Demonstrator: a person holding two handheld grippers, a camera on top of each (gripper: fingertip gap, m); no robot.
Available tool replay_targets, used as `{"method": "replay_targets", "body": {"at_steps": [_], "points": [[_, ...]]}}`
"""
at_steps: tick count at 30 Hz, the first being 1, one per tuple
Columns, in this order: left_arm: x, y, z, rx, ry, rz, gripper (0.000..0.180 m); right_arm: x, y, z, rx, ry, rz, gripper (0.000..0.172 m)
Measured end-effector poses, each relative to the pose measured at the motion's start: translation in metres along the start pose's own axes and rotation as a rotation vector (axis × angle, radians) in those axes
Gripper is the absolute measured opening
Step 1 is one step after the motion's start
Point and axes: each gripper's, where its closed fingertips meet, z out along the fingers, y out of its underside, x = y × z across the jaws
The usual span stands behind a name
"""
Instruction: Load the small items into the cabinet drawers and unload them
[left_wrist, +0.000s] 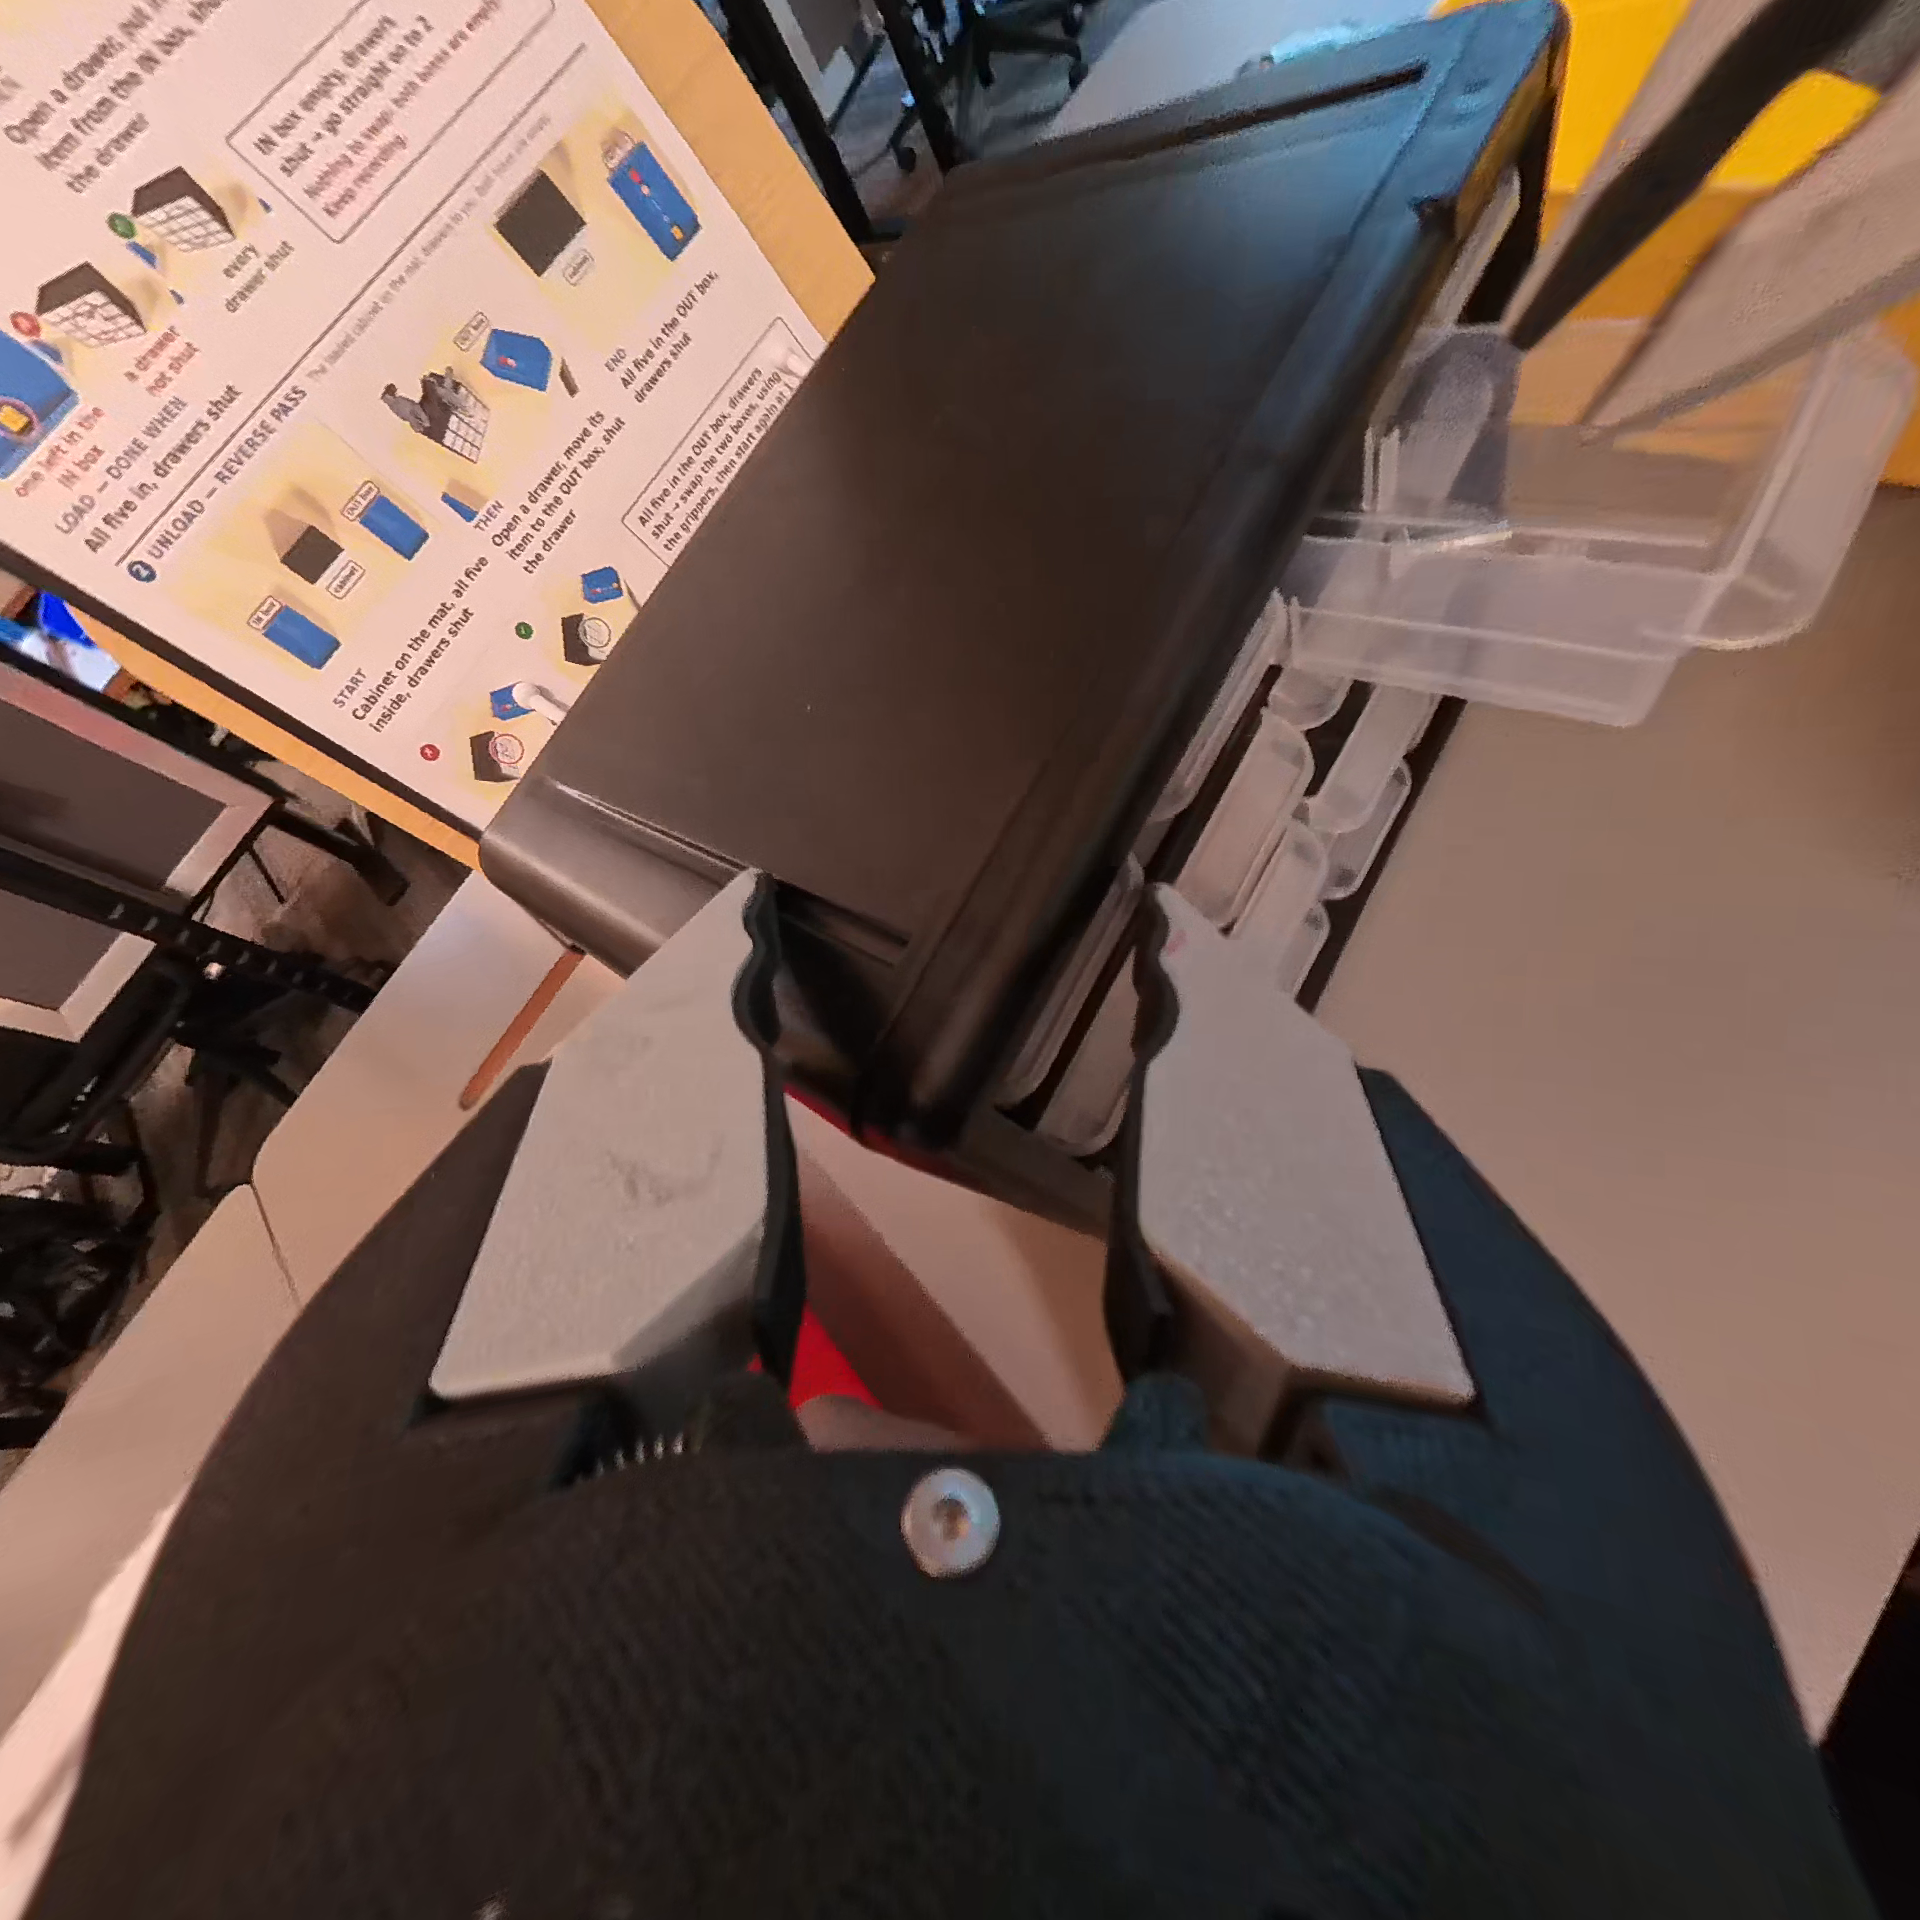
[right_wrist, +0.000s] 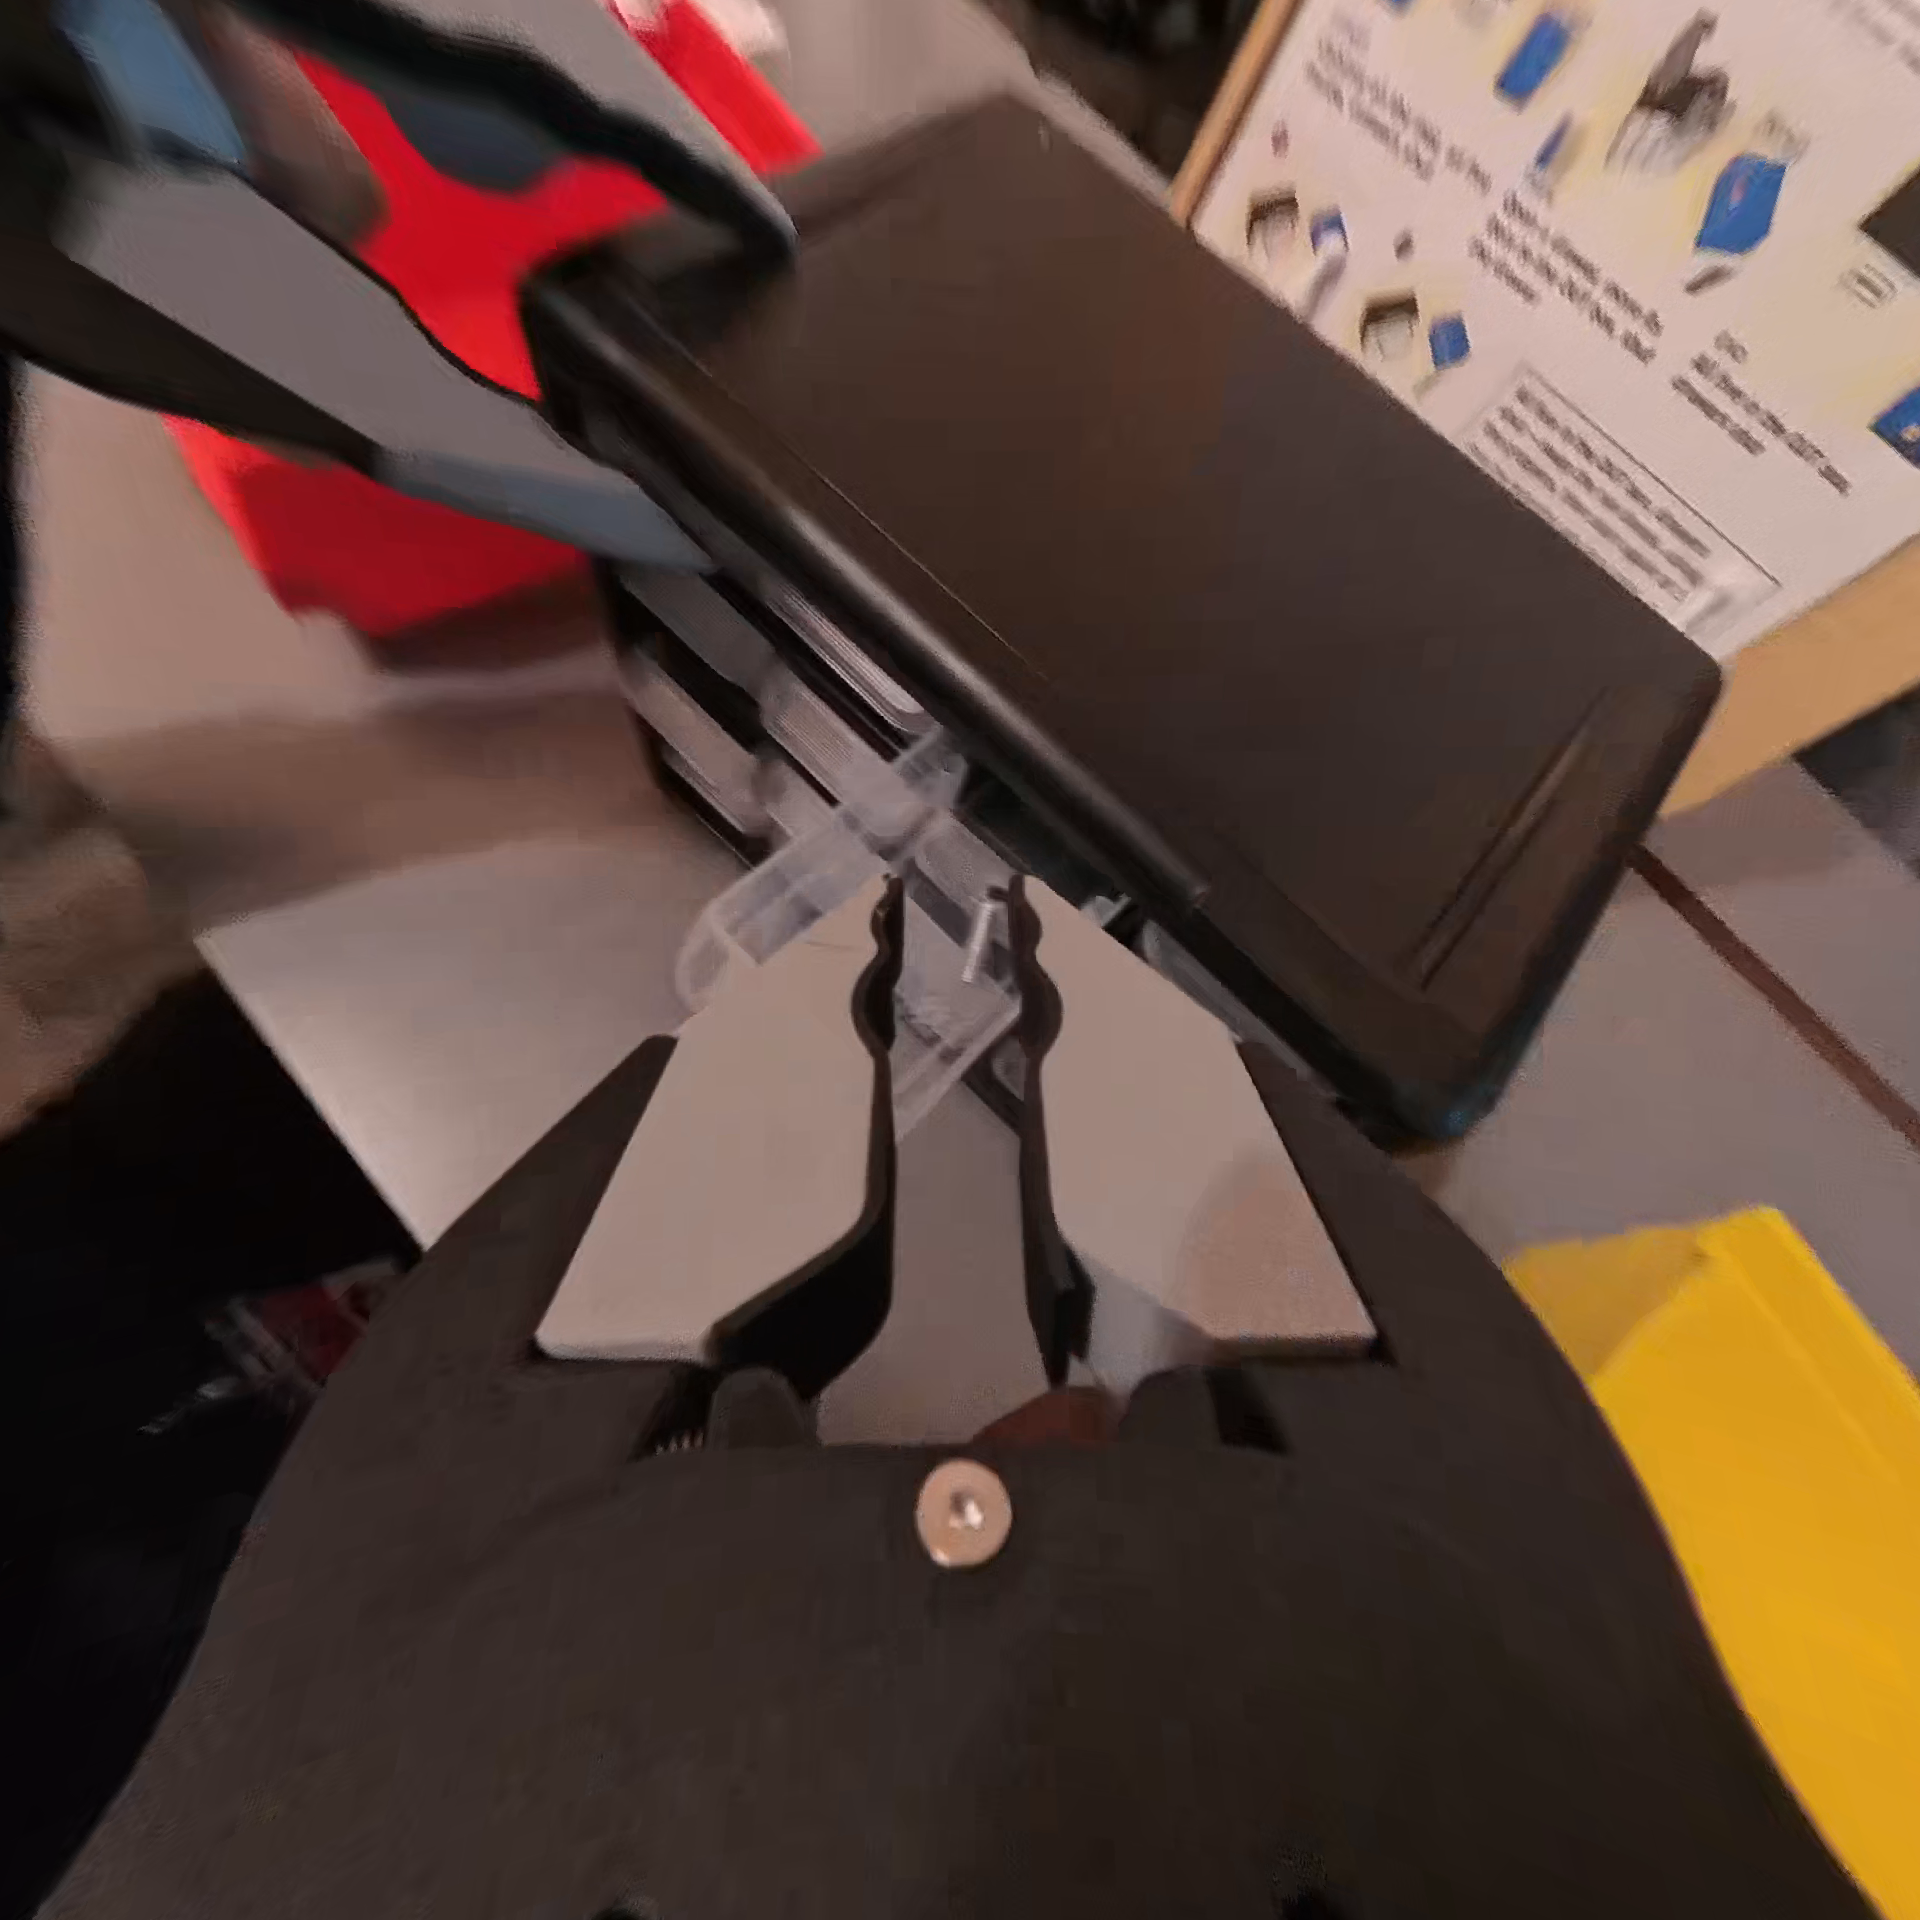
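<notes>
Black cabinet (left_wrist: 1039, 499) stands on the pale desk (left_wrist: 1558, 1143), flat top plain and dark, with rows of clear plastic drawers (left_wrist: 1299, 831) in its front. One clear drawer (left_wrist: 1621, 582) near the top is pulled well out; the others visible sit shut. In the right wrist view a small silver screw-like item (right_wrist: 980, 937) lies inside the open drawer (right_wrist: 935, 997), close beside one drawer wall; motion blur prevents closer identification of it

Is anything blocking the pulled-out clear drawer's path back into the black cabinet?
Nothing visible blocks the clear plastic drawer; its slot in the black cabinet looks open behind it. The right tongs sit at its front.
</notes>
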Motion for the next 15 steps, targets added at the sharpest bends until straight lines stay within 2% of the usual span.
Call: {"method": "replay_targets", "body": {"at_steps": [2, 9, 15], "points": [[-0.001, 0.003, -0.001, -0.034, 0.023, 0.064, 0.066, 0.005, 0.006, 0.007, -0.117, 0.048, -0.034, 0.016], [-0.003, 0.008, -0.005, -0.115, 0.126, 0.215, 0.061, -0.002, 0.02, 0.023, -0.382, 0.023, -0.051, 0.012], [-0.003, 0.008, -0.006, -0.117, 0.157, 0.267, 0.06, 0.001, 0.018, 0.031, -0.439, 0.061, -0.033, 0.008]]}}
